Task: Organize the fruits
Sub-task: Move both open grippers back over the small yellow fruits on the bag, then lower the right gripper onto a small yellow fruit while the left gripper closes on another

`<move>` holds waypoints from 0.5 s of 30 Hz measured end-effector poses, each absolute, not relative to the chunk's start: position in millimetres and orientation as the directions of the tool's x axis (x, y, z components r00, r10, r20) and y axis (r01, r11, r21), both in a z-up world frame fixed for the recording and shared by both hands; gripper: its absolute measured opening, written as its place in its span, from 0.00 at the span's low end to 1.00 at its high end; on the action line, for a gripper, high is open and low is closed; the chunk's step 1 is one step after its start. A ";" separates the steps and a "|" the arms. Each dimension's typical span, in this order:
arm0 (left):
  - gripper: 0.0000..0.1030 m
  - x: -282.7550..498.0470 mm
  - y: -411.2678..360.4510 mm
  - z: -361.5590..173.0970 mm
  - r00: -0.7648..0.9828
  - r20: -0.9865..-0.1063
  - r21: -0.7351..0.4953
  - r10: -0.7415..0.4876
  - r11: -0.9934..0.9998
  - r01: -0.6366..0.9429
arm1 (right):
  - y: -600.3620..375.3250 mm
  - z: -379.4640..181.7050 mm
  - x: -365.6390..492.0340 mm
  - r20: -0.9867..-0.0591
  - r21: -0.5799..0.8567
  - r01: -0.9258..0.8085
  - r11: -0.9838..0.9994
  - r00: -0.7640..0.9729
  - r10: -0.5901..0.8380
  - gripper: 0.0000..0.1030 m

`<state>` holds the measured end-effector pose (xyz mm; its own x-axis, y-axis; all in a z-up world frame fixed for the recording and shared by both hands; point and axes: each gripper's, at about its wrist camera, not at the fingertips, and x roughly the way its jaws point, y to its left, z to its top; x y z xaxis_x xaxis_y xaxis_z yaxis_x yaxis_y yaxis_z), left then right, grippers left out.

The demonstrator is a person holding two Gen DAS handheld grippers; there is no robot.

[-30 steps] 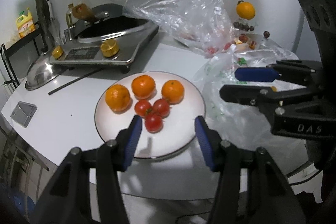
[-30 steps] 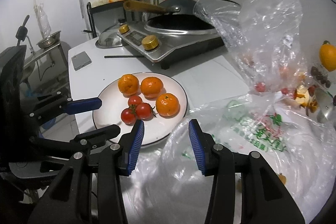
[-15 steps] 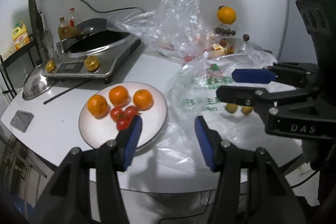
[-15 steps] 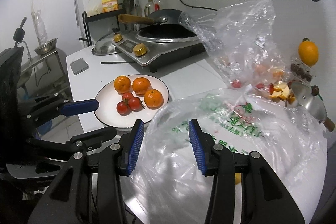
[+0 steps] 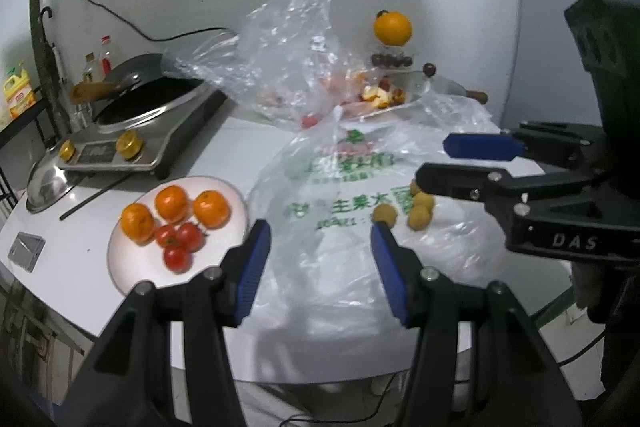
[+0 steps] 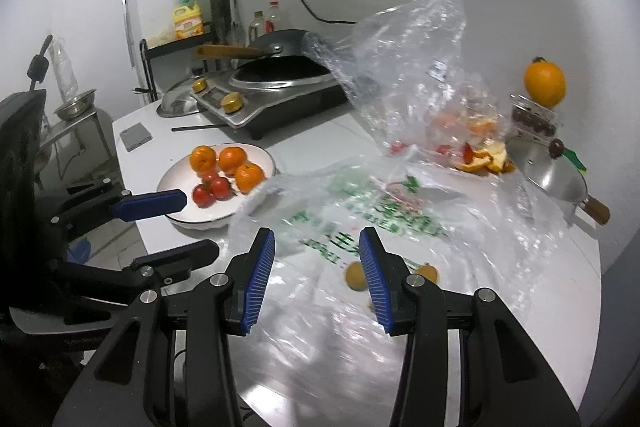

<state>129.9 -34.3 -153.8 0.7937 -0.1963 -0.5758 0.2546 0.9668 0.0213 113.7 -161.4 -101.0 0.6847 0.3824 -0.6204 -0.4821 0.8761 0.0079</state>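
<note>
A white plate (image 5: 128, 279) at the left holds three oranges (image 5: 172, 203) and three tomatoes (image 5: 178, 239). Right of it lies a thin plastic bag with green print (image 5: 340, 187), and several small yellow fruits (image 5: 420, 215) show through it. My left gripper (image 5: 320, 239) hovers open over the near side of the bag, nothing between its fingers. My right gripper (image 6: 316, 239) hangs open above the same bag (image 6: 360, 219), a little short of a yellow fruit (image 6: 354, 277). The right gripper (image 5: 432, 163) sits right of the left one (image 6: 200, 223). The plate (image 6: 176, 183) is behind the left gripper.
An induction cooker with a wok (image 5: 132, 131) stands at the back left, a steel lid (image 5: 46, 187) and a black stick (image 5: 96, 197) beside it. A crumpled clear bag (image 5: 288, 47), fruit peelings (image 5: 376, 95), a lone orange (image 5: 392, 27) and a steel pan (image 6: 548, 171) crowd the back right.
Both grippers have moved right, off the plate and over the printed bag, rising a little. The plate has slid to the left in both views. Neither gripper's jaws have changed.
</note>
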 end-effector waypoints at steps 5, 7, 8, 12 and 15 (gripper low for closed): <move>0.52 135.0 -55.7 -154.7 0.784 -0.589 0.039 -0.198 0.961 0.273 | -188.2 -106.0 115.1 -0.615 0.027 -0.458 0.888 0.693 0.376 0.45; 0.52 137.8 -65.8 -156.3 0.777 -0.597 0.048 -0.198 0.958 0.282 | -197.5 -108.0 114.7 -0.612 0.036 -0.454 0.890 0.695 0.379 0.45; 0.52 139.0 -68.6 -157.1 0.774 -0.601 0.051 -0.199 0.957 0.285 | -202.9 -109.1 115.0 -0.611 0.040 -0.450 0.892 0.696 0.378 0.45; 0.52 143.8 -84.4 -162.2 0.764 -0.613 0.064 -0.200 0.952 0.300 | -221.0 -113.1 117.2 -0.612 0.049 -0.437 0.898 0.698 0.373 0.45; 0.52 147.7 -94.0 -166.1 0.759 -0.622 0.077 -0.194 0.949 0.305 | -229.9 -117.6 120.3 -0.619 0.043 -0.431 0.902 0.697 0.363 0.45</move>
